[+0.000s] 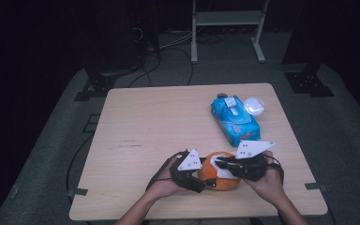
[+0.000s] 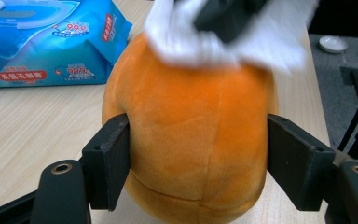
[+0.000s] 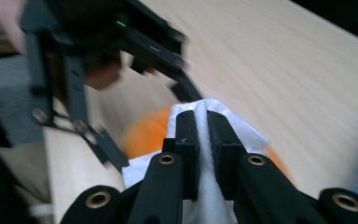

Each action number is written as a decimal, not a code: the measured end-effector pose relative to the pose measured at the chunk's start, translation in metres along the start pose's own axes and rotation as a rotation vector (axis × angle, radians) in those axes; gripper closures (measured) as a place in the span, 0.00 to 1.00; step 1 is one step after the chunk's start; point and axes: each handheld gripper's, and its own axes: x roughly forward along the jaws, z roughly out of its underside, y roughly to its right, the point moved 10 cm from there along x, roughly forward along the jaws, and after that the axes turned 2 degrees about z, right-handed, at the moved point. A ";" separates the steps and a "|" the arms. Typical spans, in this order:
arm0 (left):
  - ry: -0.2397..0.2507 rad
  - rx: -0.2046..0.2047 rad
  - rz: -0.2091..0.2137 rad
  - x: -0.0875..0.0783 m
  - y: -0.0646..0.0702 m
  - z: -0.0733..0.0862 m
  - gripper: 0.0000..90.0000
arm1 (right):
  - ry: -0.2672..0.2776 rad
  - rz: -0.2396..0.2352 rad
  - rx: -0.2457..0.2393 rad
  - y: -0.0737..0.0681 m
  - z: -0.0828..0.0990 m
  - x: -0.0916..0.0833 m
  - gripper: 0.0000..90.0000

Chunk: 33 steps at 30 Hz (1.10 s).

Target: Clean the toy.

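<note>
Near table edge: orange plush toy (image 2: 193,140) sits clamped between left gripper (image 2: 198,161) jaws.
Toy's top: right gripper (image 3: 203,140) pinches white wipe (image 3: 209,186) against it.
Look: round, fuzzy, seamed.

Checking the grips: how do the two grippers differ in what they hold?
The left gripper clamps the orange plush toy with jaws set wide; the right gripper pinches a white wipe with jaws nearly together. Left steadies the toy's sides; right presses on top. Both are shut on something.
</note>
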 end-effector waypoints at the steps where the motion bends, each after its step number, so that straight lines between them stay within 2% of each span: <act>1: -0.010 0.019 -0.004 0.000 0.001 0.001 0.31 | 0.001 -0.023 -0.003 -0.005 -0.001 0.004 0.92; 2: -0.011 0.023 -0.007 0.000 0.001 0.002 0.32 | 0.000 -0.035 -0.010 -0.008 -0.003 0.007 0.92; 4: -0.007 0.026 -0.007 -0.001 0.000 0.004 0.32 | -0.003 -0.028 -0.020 -0.008 -0.004 0.008 0.92; 5: -0.011 0.032 -0.008 -0.001 -0.001 0.006 0.33 | 0.000 -0.026 -0.014 -0.005 -0.004 0.005 0.92; 7: -0.041 0.048 -0.015 -0.001 -0.004 0.013 0.33 | 0.000 0.009 -0.003 0.005 0.000 -0.001 0.92; 9: -0.034 0.022 -0.005 -0.001 -0.006 0.017 0.33 | 0.004 0.032 0.036 0.019 0.007 -0.009 0.92; 11: -0.035 0.016 0.003 -0.001 -0.006 0.019 0.32 | 0.013 0.028 0.077 0.027 0.015 -0.013 0.92; 12: -0.035 0.015 0.010 -0.001 -0.005 0.018 0.31 | 0.016 0.021 0.092 0.028 0.017 -0.014 0.92; 14: -0.033 -0.003 0.036 -0.002 -0.004 0.016 0.25 | 0.004 0.017 0.085 0.025 0.019 -0.012 0.92; 16: 0.024 -0.058 0.072 -0.003 -0.006 0.009 0.18 | -0.003 0.012 0.062 0.018 0.017 -0.009 0.92; 18: 0.069 -0.103 0.089 -0.005 -0.007 0.002 0.14 | 0.008 -0.035 0.050 0.007 0.013 -0.003 0.92; 19: 0.062 -0.094 0.086 -0.004 -0.007 0.002 0.15 | 0.004 -0.046 0.033 0.000 0.011 0.001 0.92; 20: 0.044 -0.067 0.074 -0.003 -0.007 0.004 0.17 | -0.003 -0.045 0.022 -0.003 0.011 0.003 0.92; 21: 0.043 -0.059 0.068 -0.003 -0.007 0.005 0.20 | -0.011 -0.032 0.005 -0.003 0.010 0.005 0.92; 22: 0.045 -0.070 0.070 -0.004 -0.007 0.007 0.25 | -0.011 -0.021 -0.003 -0.003 0.009 0.004 0.92; 26: 0.035 -0.073 0.072 -0.006 -0.008 0.012 0.29 | -0.003 0.004 0.024 0.008 0.014 -0.008 0.92; 31: 0.036 -0.088 0.086 -0.008 -0.010 0.018 0.29 | 0.000 0.037 0.089 0.022 0.034 -0.026 0.92; 33: 0.035 -0.088 0.090 -0.008 -0.010 0.018 0.29 | -0.007 0.044 0.108 0.023 0.041 -0.031 0.92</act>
